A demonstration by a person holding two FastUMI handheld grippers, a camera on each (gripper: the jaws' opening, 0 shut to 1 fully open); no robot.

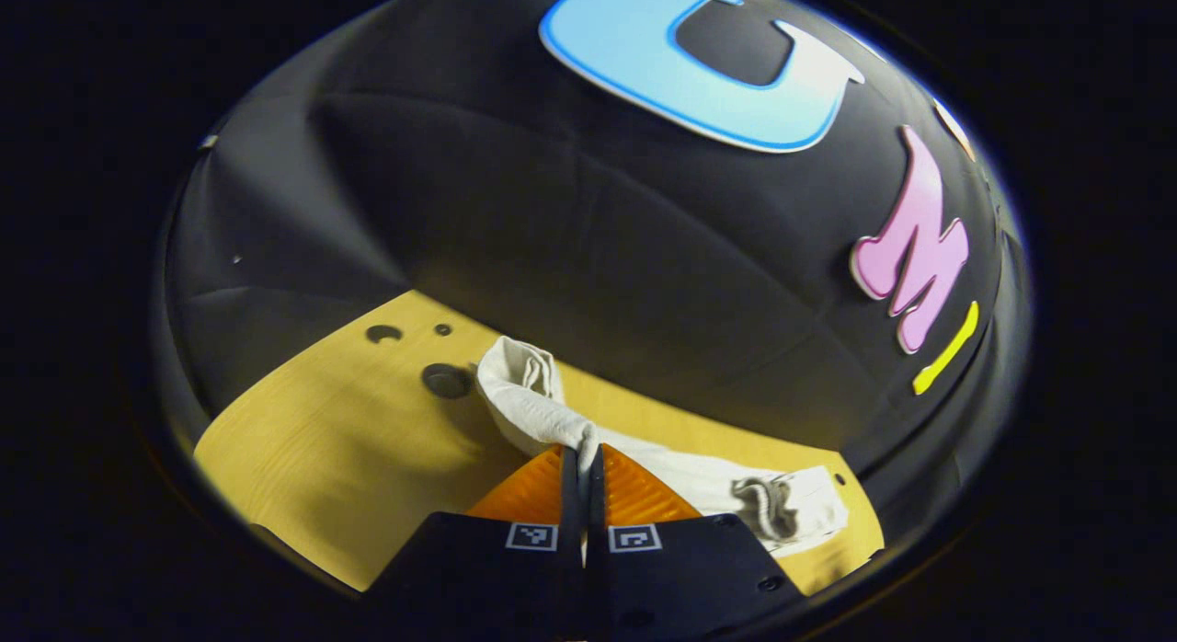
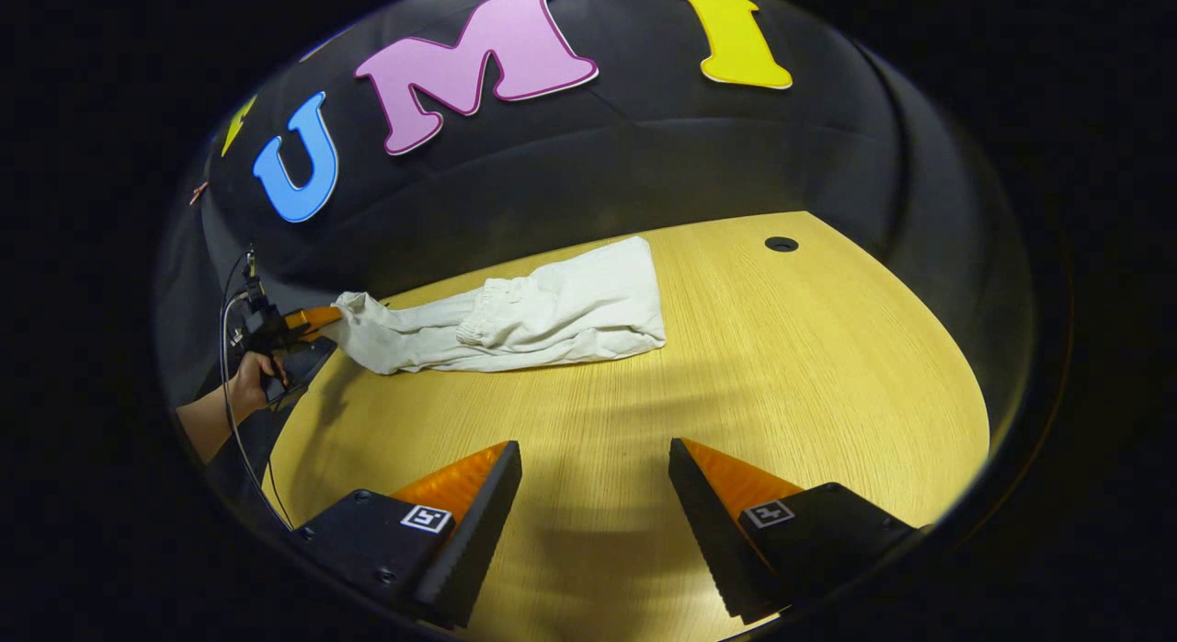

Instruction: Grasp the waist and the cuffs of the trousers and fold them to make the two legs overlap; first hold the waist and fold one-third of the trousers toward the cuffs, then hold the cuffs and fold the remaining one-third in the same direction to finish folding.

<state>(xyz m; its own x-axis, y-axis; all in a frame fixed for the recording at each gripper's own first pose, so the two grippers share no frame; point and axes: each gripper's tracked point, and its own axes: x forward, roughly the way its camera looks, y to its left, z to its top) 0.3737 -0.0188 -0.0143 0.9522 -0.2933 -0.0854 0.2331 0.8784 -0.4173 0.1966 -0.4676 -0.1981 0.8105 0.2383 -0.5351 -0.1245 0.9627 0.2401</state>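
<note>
Pale cream trousers (image 2: 552,315) lie stretched across the wooden table (image 2: 782,384), with a gathered elastic band (image 2: 483,318) near their middle. My left gripper (image 1: 582,451) is shut on one end of the cloth, which bunches up just past its fingertips (image 1: 529,394). From the right gripper view, that left gripper (image 2: 317,320) sits at the trousers' left end, held by a hand (image 2: 248,375). My right gripper (image 2: 593,449) is open above bare table, well short of the trousers, with nothing between its fingers.
A round cable hole (image 2: 782,244) sits in the table beyond the trousers' wide end. Two more holes (image 1: 447,380) lie near the bunched cloth. The black booth wall (image 2: 644,164) closes off the table's far side. A cable (image 2: 234,421) hangs by the hand.
</note>
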